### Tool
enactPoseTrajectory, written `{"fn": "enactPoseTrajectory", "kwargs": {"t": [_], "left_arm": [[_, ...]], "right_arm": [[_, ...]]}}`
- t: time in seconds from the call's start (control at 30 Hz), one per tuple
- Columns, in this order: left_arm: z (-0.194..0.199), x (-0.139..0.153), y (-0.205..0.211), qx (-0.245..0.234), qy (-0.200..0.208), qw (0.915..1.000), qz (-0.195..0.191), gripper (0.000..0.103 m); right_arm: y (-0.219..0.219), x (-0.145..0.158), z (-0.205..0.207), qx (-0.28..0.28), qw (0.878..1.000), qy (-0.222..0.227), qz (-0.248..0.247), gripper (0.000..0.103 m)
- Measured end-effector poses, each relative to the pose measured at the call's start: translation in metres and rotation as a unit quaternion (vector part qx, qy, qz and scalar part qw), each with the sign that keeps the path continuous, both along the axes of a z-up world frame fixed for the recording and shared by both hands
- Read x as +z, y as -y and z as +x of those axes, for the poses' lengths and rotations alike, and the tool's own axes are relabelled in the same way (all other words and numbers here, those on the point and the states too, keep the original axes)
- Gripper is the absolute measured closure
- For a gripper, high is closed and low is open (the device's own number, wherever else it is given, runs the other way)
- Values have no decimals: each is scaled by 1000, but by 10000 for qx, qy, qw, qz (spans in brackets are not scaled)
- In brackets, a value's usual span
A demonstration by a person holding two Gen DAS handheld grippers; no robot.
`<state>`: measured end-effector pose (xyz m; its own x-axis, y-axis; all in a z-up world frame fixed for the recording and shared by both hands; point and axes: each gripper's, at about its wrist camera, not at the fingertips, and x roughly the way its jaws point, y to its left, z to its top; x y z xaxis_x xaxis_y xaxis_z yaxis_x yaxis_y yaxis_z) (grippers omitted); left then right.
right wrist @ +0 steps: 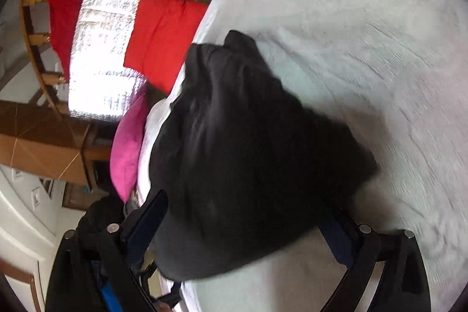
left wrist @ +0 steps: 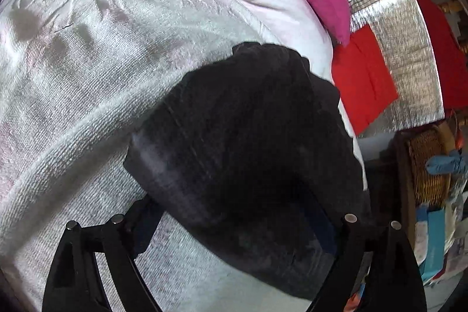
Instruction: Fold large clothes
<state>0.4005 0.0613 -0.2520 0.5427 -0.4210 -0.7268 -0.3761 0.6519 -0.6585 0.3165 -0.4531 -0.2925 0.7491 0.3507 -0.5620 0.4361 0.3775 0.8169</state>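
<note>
garment (left wrist: 248, 151), black and bunched, fills the space between the fingers in both views, lying on a pale towel (left wrist: 87, 78) spread over a bed. only the left view shows the embossed pattern and dark spots on that towel, plus a wicker basket (left wrist: 427, 165) at the right edge. only the right view shows a wooden cabinet (right wrist: 44, 148) and a white door beside it. both show a pink pillow (right wrist: 128, 154), a red cloth (right wrist: 163, 37) and a silver sheet (right wrist: 111, 19). in the left view the garment's long axis runs from lower centre up toward the red cloth, with a stitched band along its left edge. the left gripper (left wrist: 234, 224) and right gripper (right wrist: 242, 224) each have their fingers spread wide, the bundle sitting between them; whether they press it, i cannot tell.
</note>
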Motion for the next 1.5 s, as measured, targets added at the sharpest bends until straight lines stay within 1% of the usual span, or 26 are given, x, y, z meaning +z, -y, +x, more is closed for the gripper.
{"fn": "enactPoseTrajectory", "kwargs": {"t": [0.07,0.1,0.13,0.17,0.2,0.23,0.27,0.3,0.33,0.37,0.4,0.47,0.53,0.67,0.83,1.0,1.13,1.2,1.37,1.4,1.43,1.47,1.5], "left_arm": [[3,0,-1,70,54,9999,-50,14],[4,0,-1,87,74,9999,-17,15],[6,-1,0,108,99,9999,58,22],[4,2,-1,112,127,9998,136,33],[4,4,0,89,163,9995,254,37],[3,5,2,64,199,9992,334,44],[2,8,3,47,237,9989,409,51],[5,10,4,28,260,9985,491,54],[7,10,5,11,282,9979,584,58],[8,14,7,0,307,9973,664,61],[10,15,7,-8,326,9969,715,62],[9,22,11,-28,400,9957,834,65],[0,29,11,-50,444,9951,879,66],[-20,39,11,-105,496,9944,922,68],[-43,51,11,-251,493,9932,1023,68],[-65,52,6,-280,397,9937,1011,68],[-84,55,4,-297,397,9928,1089,69],[-92,55,3,-281,383,9925,1123,69],[-126,46,-1,-212,356,9925,1152,68],[-128,42,-3,-216,327,9924,1167,68],[-129,38,-4,-248,273,9924,1175,65],[-126,35,-4,-283,212,9923,1185,58],[-124,31,-6,-298,112,9927,1162,55]], "right_arm": [[-1,3,3,-149,9997,85,-150,6],[0,5,4,-209,9994,91,-248,16],[1,6,4,-231,9992,47,-313,30],[2,6,4,-242,9991,-10,-344,34],[0,7,5,-258,9989,-21,-388,40],[0,12,3,-234,9985,-7,-499,44],[-4,19,3,-166,9969,18,-769,46],[-9,27,0,-99,9943,74,-1057,51],[-14,34,1,-56,9921,117,-1245,54],[-19,41,0,-9,9896,165,-1430,55],[-23,46,0,20,9881,198,-1528,57],[-23,51,-3,45,9873,212,-1573,59],[-22,52,-9,49,9874,224,-1563,61],[-29,64,-14,130,9814,281,-1892,63],[-28,68,-32,226,9801,275,-1951,63],[-31,70,-64,314,9787,283,-2007,63],[-35,71,-87,367,9773,283,-2068,63],[-37,68,-101,361,9784,266,-2020,63],[-39,61,-132,292,9817,250,-1865,63],[-39,59,-137,289,9827,246,-1815,63],[-40,57,-140,294,9836,230,-1766,63],[-39,53,-142,295,9848,190,-1699,63],[-38,49,-143,305,9863,125,-1619,62]]}}
